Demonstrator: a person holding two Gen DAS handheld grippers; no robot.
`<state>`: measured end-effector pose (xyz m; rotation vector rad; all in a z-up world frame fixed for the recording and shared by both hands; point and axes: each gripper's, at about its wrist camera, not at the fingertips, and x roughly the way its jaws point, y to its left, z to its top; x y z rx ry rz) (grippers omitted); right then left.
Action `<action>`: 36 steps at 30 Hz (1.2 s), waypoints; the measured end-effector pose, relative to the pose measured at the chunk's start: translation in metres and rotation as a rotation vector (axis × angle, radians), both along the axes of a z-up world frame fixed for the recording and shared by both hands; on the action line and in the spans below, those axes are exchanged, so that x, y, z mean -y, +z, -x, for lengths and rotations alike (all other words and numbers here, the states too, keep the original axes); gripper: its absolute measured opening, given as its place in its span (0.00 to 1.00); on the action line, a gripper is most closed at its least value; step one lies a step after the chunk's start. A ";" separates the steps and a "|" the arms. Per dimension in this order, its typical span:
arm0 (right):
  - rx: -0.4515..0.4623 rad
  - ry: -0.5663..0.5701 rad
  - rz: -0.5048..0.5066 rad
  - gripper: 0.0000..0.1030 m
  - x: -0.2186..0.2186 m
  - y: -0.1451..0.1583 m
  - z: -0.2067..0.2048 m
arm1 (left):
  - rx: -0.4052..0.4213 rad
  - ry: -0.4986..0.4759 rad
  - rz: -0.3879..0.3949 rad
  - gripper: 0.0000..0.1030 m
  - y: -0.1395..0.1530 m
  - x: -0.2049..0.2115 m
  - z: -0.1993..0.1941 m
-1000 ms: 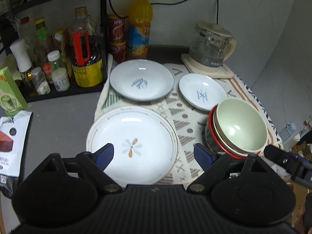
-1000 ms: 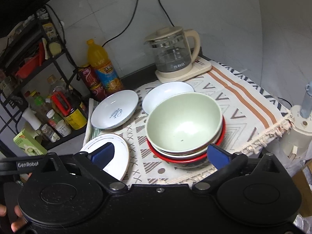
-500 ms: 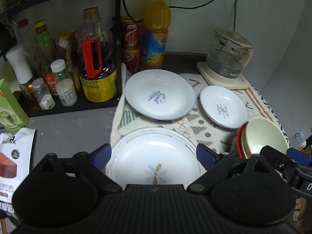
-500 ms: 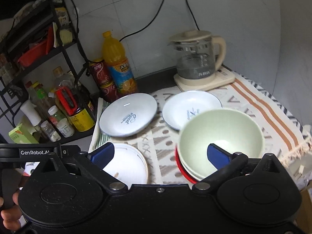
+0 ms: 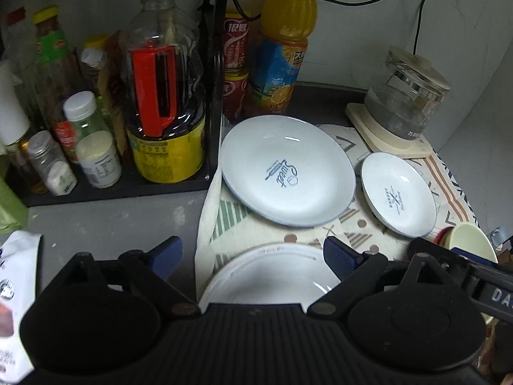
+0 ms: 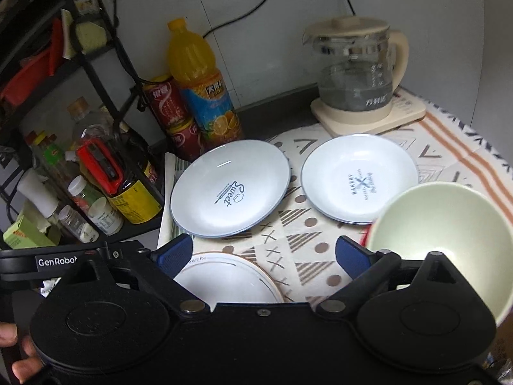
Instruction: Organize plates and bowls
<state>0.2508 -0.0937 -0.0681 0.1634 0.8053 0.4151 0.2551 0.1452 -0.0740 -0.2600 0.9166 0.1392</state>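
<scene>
A large white plate (image 5: 272, 276) lies on the patterned cloth (image 5: 231, 221) just below my left gripper (image 5: 253, 255), which is open with nothing between its fingers. Beyond it sit a "Sweet" plate (image 5: 288, 173) and a smaller "Bakery" plate (image 5: 399, 194). A pale green bowl (image 5: 471, 240) tops a red-rimmed stack at the right edge. In the right wrist view, my right gripper (image 6: 263, 253) hovers over the large plate's (image 6: 224, 279) right rim, its jaws closing on nothing. The green bowl (image 6: 449, 234) is right of it, and the Sweet plate (image 6: 231, 189) and Bakery plate (image 6: 359, 179) lie ahead.
A black rack (image 5: 211, 96) crowded with bottles and jars stands at the left. An orange juice bottle (image 5: 282, 48) and red cans (image 5: 235, 64) stand at the back. A glass kettle (image 6: 356, 73) sits on its base at the back right. A snack packet (image 5: 16, 288) lies at the left.
Both grippers have moved left and forward. The Sweet and Bakery plates look nearer, and the bowl stack has slid to the right edge of both views. The right jaws have narrowed slightly.
</scene>
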 end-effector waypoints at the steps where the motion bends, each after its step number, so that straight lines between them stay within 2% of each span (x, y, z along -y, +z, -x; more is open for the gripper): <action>1: -0.008 -0.004 -0.007 0.85 -0.004 -0.002 -0.005 | 0.003 -0.004 0.002 0.90 -0.003 -0.001 -0.005; 8: -0.092 -0.048 -0.044 0.72 -0.026 -0.029 -0.042 | -0.005 -0.031 0.043 0.88 -0.029 -0.009 -0.041; 11: -0.137 -0.073 -0.061 0.66 -0.029 -0.043 -0.058 | -0.023 -0.030 0.073 0.83 -0.042 -0.014 -0.056; 13: -0.162 -0.086 -0.066 0.65 -0.032 -0.052 -0.066 | -0.036 -0.026 0.089 0.74 -0.051 -0.016 -0.064; 18: -0.224 -0.091 -0.073 0.56 -0.041 -0.073 -0.090 | -0.064 -0.025 0.138 0.62 -0.074 -0.023 -0.082; 20: -0.245 -0.088 -0.080 0.49 -0.046 -0.080 -0.097 | -0.068 -0.026 0.140 0.59 -0.080 -0.024 -0.087; 22: -0.267 -0.086 -0.091 0.37 -0.050 -0.087 -0.105 | -0.075 -0.029 0.145 0.50 -0.086 -0.025 -0.091; 27: -0.307 -0.090 -0.126 0.24 -0.056 -0.099 -0.117 | -0.092 -0.033 0.159 0.42 -0.097 -0.030 -0.097; 33: -0.334 -0.077 -0.117 0.21 -0.066 -0.110 -0.124 | -0.090 -0.025 0.186 0.38 -0.105 -0.034 -0.101; 36: -0.339 -0.081 -0.138 0.18 -0.065 -0.115 -0.126 | -0.073 -0.028 0.168 0.38 -0.109 -0.029 -0.102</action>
